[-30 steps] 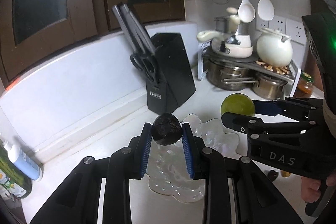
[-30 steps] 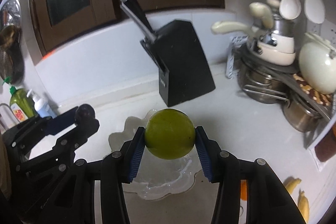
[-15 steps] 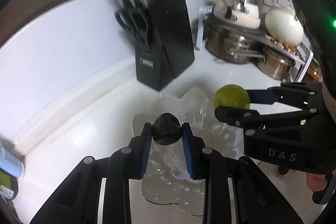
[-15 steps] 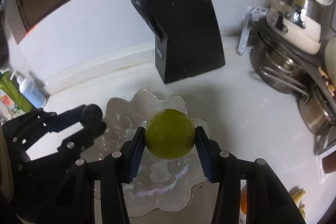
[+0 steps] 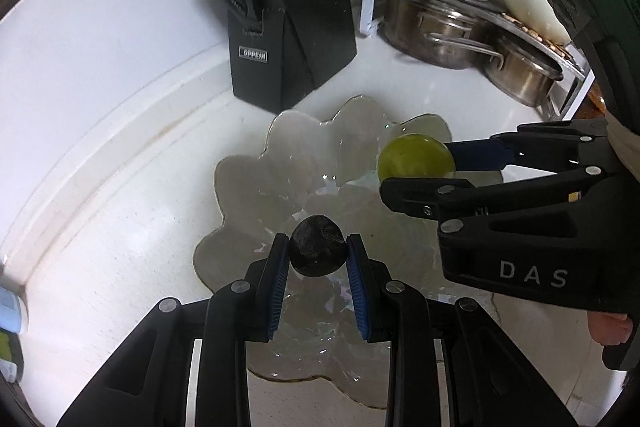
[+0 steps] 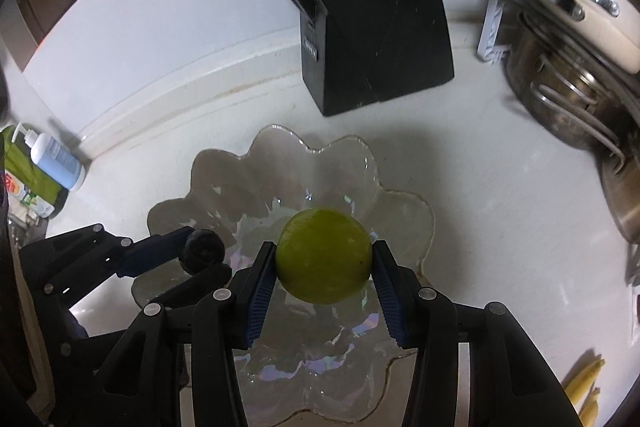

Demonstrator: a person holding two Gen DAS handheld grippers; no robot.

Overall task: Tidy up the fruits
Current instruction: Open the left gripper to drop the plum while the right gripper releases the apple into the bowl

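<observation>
Both tongs are loaded right now. The left tongs (image 5: 318,255) are pinched on a small dark fruit (image 5: 317,250), wrinkly skin, blue pads snug against both sides. The right tongs (image 6: 324,263) are clamped on a round green fruit (image 6: 323,255), a good bit bigger than the dark one. Both point steeply down over a clear glass bowl (image 5: 256,167) with a wavy, petal-shaped rim, sitting on the white worktop (image 5: 120,227). Each fruit hangs above the bowl's inside; can't tell if either touches the glass. From the right view the dark fruit (image 6: 203,251) sits off to the left of the green one, near but apart. Behind the bowl there's a black knife block (image 5: 296,15), and steel pots (image 5: 440,31) off to the right.
</observation>
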